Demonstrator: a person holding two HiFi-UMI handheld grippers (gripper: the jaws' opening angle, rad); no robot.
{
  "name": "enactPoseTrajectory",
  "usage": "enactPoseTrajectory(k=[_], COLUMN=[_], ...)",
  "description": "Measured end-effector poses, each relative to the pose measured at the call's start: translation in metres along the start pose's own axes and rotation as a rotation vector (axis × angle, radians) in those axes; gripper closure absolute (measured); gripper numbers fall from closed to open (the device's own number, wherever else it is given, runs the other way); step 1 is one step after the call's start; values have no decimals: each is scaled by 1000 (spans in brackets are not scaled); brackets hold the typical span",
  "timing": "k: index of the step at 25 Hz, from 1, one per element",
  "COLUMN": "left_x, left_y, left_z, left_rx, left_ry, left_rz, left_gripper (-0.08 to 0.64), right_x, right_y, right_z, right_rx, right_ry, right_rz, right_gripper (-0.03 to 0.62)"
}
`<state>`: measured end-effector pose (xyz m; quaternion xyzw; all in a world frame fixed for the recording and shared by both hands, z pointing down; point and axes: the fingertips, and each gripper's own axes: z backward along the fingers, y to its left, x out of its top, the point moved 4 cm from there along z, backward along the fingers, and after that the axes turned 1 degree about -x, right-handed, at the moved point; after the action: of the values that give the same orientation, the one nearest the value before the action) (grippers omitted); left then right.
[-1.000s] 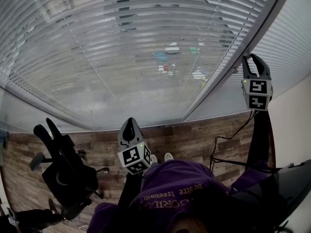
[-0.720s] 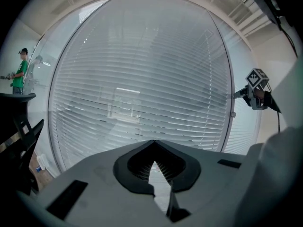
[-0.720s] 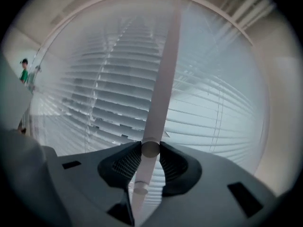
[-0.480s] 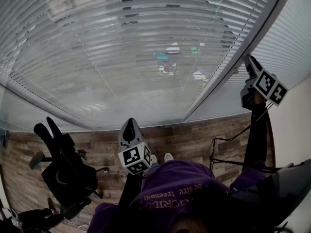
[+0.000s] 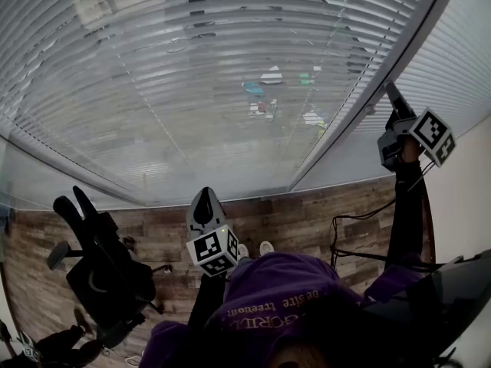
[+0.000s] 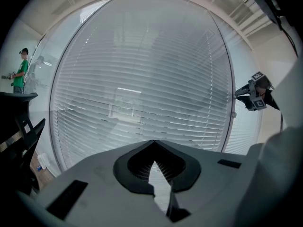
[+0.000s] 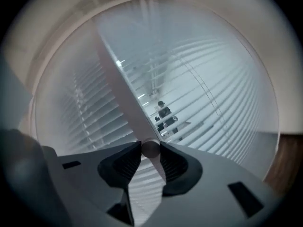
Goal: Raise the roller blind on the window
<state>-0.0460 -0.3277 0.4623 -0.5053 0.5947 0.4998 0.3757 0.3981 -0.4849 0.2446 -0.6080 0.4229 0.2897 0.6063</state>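
Blind (image 5: 230,90) fully down over the wide window straight ahead, covering the glass from top to sill, slats level and slightly open, hazy shapes showing through. In the right gripper view, dark figures (image 7: 164,115) visible between the slats. To the right of the blind, a pale upright frame post (image 5: 337,133) between this pane and a narrower one, also covered with slats. On that post, a small round grey knob (image 7: 150,149). Right gripper (image 5: 391,96) raised high at the post, pointing level, rolled sideways, marker cube on a corner; jaws closed on the knob, one pad touching each side. Left gripper (image 5: 205,202) held lower and nearer the middle, well apart from the right one, aimed at the blind but short of it; jaws together at the tips, nothing between them. Below the window, a wood-plank floor (image 5: 307,213). Just right of the left gripper's cube, two white shoe tips (image 5: 253,249). At lower left, a black office chair (image 5: 103,274). At the bottom edge, a purple cap (image 5: 284,297) with print. Far left in the left gripper view, a person (image 6: 20,72) in a green top, standing.
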Motion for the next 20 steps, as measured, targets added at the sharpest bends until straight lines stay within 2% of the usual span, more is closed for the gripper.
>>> enactPoseTrajectory(k=[3, 5, 7, 9, 12, 14, 18, 20], left_x=[0, 0, 1, 0, -1, -2, -3, -2], left_y=[-1, 0, 0, -1, -3, -3, -2, -4], left_z=[1, 2, 2, 2, 0, -3, -6, -5], left_rx=[-3, -4, -6, -7, -5, -4, -6, -8], left_ry=[2, 2, 1, 0, 2, 3, 6, 6], left_rz=[-1, -1, -1, -1, -1, 0, -3, -3], left_gripper=[558, 558, 558, 558, 558, 558, 558, 558], right_x=[1, -1, -3, -7, -13, -16, -19, -18], right_y=[8, 14, 23, 26, 21, 20, 21, 22], right_z=[4, 5, 5, 2, -4, -7, -9, -8], right_rx=[-52, -78, -95, -116, -174, -202, -230, -249], right_ry=[-27, -30, -9, 30, 77, 62, 39, 44], right_rz=[419, 666, 871, 1037, 1212, 1303, 1378, 1380], right_gripper=[469, 469, 469, 469, 469, 469, 469, 469])
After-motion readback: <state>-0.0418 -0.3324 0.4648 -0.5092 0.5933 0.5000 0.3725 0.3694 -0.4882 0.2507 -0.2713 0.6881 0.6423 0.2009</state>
